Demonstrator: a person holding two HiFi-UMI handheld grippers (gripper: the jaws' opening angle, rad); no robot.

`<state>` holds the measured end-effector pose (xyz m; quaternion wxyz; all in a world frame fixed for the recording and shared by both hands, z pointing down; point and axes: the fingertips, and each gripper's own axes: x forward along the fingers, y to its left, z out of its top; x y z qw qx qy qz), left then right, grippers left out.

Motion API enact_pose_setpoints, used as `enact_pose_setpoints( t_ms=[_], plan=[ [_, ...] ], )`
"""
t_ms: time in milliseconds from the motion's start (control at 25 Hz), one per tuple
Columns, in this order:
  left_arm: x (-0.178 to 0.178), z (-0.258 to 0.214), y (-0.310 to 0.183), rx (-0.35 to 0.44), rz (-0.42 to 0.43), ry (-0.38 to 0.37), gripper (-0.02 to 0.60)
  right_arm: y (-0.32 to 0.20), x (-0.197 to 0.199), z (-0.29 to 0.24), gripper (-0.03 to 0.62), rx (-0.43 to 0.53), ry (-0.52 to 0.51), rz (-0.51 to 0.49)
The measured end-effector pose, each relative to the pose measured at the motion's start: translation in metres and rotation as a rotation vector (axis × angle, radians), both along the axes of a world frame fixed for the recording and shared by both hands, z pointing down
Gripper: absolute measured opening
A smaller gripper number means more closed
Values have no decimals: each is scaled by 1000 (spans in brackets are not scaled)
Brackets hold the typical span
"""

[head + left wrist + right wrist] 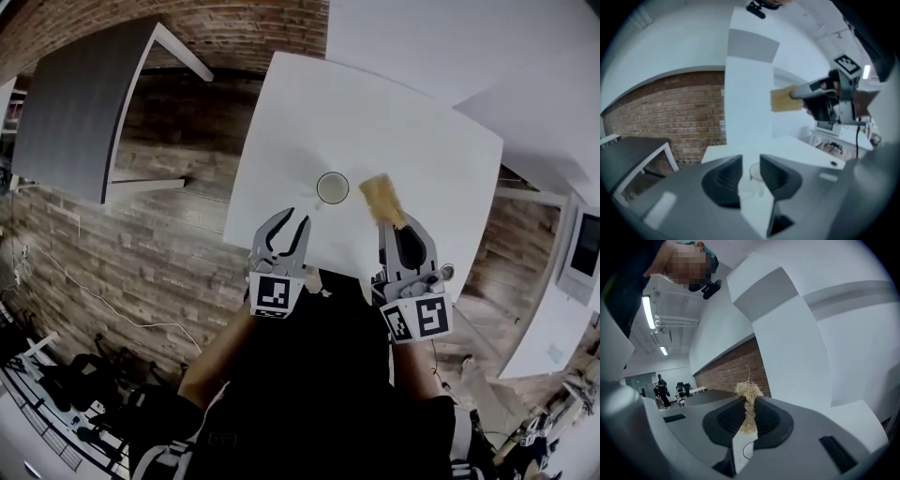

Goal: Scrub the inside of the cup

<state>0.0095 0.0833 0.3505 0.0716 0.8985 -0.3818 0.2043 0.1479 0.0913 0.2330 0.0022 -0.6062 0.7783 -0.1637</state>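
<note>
A small clear cup (332, 187) stands upright on the white table (375, 112), near its front edge. My left gripper (286, 225) is just short of the cup on its left, open and holding nothing. In the left gripper view the cup (754, 172) shows through the gap between the jaws, a little ahead of my left gripper (751, 161). My right gripper (394, 223) is shut on a tan fibrous scrub pad (380, 197), which sticks out just right of the cup. In the right gripper view the pad (749, 401) is pinched between the jaws of my right gripper (749, 416).
A dark grey table (75, 103) stands to the left across a wood plank floor (178, 216). A wide white column (750, 84) rises behind the table, with a brick wall (670, 112) beside it. More white furniture (553, 319) is at the right. A person (662, 390) stands far off.
</note>
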Motion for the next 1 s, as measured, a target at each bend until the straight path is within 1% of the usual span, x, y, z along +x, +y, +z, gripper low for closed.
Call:
enact_pose_setpoints(
  t_ms=[200,280,360,480,800,840,920,1000],
  plan=[
    [24,57,3,-86,91,-31,112,-10,3,27,31,-45,3,7],
    [33,78,6,-90,138,-68,124,-12,3,38,31,-65,-4,12],
    [39,98,6,-84,166,-109,147,-14,2,47,31,-81,-5,13],
    [43,117,4,-91,165,-123,156,-14,-1,53,31,-96,-6,8],
    [52,140,-3,-107,163,-131,155,-11,-5,73,31,-138,-4,2],
    [51,141,-4,-105,157,-133,150,-11,-5,74,31,-140,0,2],
    [49,141,-7,-96,144,-138,86,-12,-6,76,31,-144,13,-1],
    [47,140,-9,-81,142,-150,72,-13,-6,78,31,-150,24,-11]
  ],
)
